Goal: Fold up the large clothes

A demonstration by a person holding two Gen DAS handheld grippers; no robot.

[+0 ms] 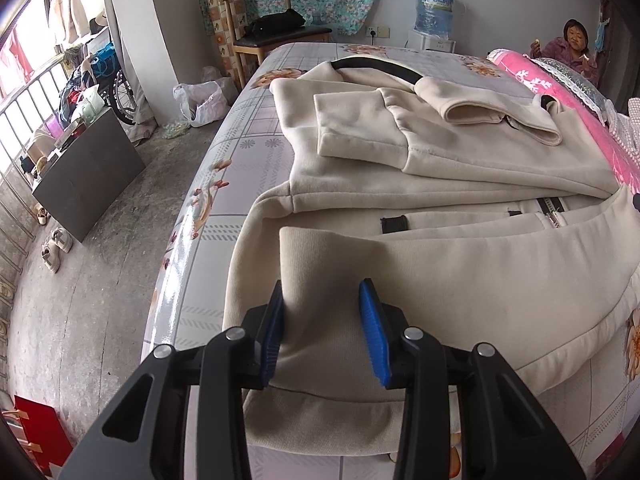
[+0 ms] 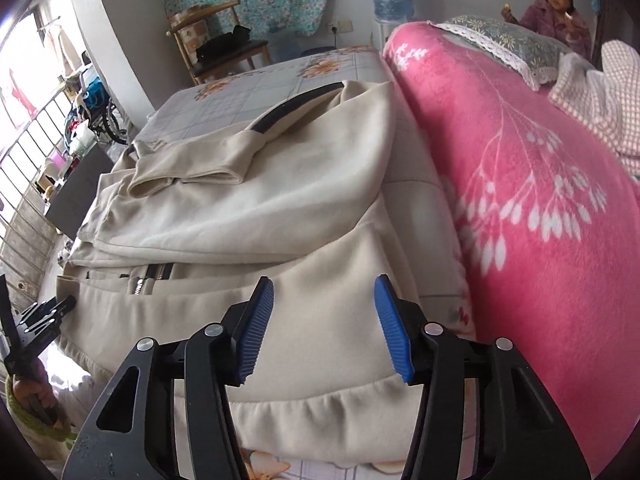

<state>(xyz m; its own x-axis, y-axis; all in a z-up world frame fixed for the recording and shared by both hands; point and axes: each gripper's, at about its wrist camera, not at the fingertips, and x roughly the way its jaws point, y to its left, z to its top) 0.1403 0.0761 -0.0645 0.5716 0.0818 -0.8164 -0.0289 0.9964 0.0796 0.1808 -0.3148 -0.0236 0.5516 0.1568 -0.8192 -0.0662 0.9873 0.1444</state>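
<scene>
A cream zip-up jacket [image 1: 440, 260] lies partly folded on the flowered bed sheet [image 1: 248, 152], its sleeves laid across the top half. My left gripper [image 1: 322, 308] is shut on a raised fold of the jacket's near left corner, and the cloth stands up between the blue pads [image 1: 276, 320]. In the right wrist view the jacket [image 2: 280, 208] fills the middle. My right gripper [image 2: 324, 304] hovers open over the hem near its right edge, with nothing between its fingers. The left gripper [image 2: 48, 312] and the hand holding it show at the far left.
A pink flowered blanket [image 2: 520, 200] runs along the jacket's right side, with a pillow [image 2: 504, 40] at its far end. A person [image 2: 560, 12] sits behind the bed. Left of the bed lie bare floor, a dark board [image 1: 88, 176], shoes [image 1: 56, 248] and a chair [image 1: 272, 36].
</scene>
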